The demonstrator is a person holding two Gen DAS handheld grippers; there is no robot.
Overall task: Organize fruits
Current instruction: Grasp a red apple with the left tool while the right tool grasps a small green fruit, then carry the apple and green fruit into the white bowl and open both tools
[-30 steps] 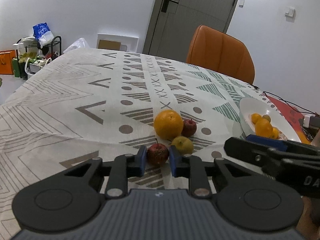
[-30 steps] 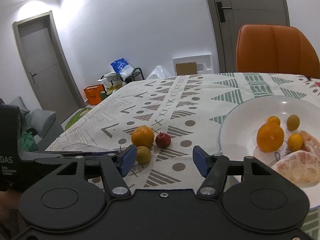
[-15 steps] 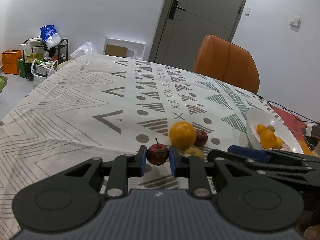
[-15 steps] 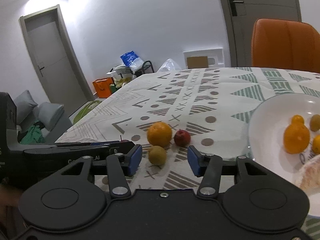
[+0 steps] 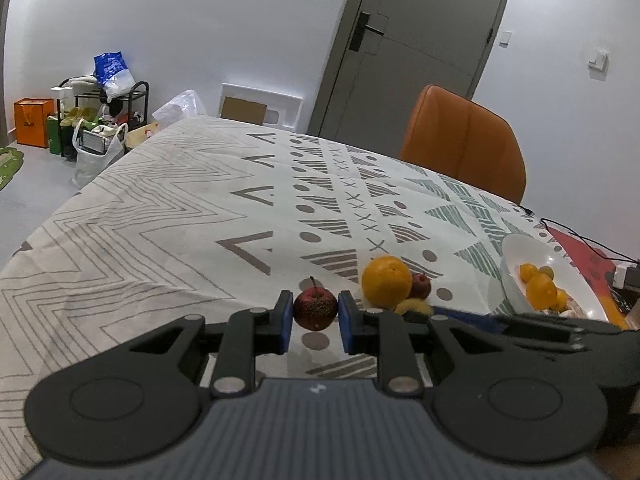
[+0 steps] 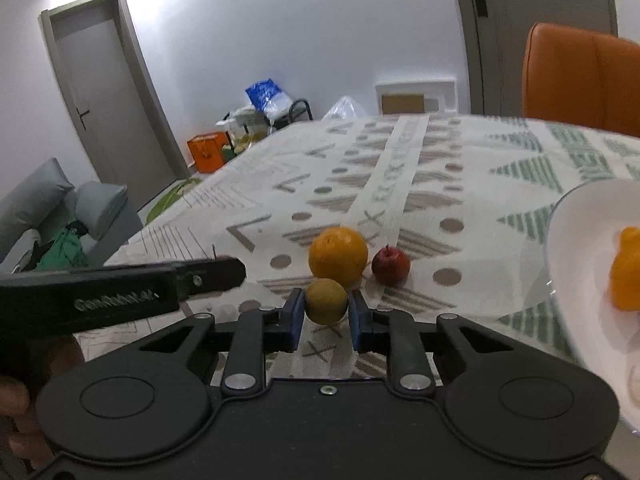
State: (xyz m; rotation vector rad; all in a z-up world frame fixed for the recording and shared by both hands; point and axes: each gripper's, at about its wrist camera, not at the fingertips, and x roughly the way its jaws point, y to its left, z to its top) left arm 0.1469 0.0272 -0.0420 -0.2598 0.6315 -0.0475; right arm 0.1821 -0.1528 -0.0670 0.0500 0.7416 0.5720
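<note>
My left gripper (image 5: 315, 315) is shut on a dark red apple (image 5: 315, 309) and holds it above the patterned tablecloth (image 5: 168, 216). My right gripper (image 6: 326, 314) has its blue pads against the sides of a yellow-green citrus fruit (image 6: 326, 301) that sits on the cloth. Behind it lie a large orange (image 6: 338, 257) and a second red apple (image 6: 391, 265). The orange (image 5: 386, 281) and that apple (image 5: 421, 286) also show in the left wrist view. A white plate (image 5: 516, 268) at the right holds several oranges (image 5: 541, 290).
An orange chair (image 5: 464, 142) stands at the table's far side. A black cable (image 5: 580, 236) and a red mat (image 5: 580, 252) lie past the plate. The left gripper's body (image 6: 120, 292) crosses the left of the right wrist view. Bags and a rack (image 5: 92, 120) stand on the floor.
My left gripper lifted the dark red apple up and away from the pile. My right gripper moved left from the plate and closed around the yellow-green fruit.
</note>
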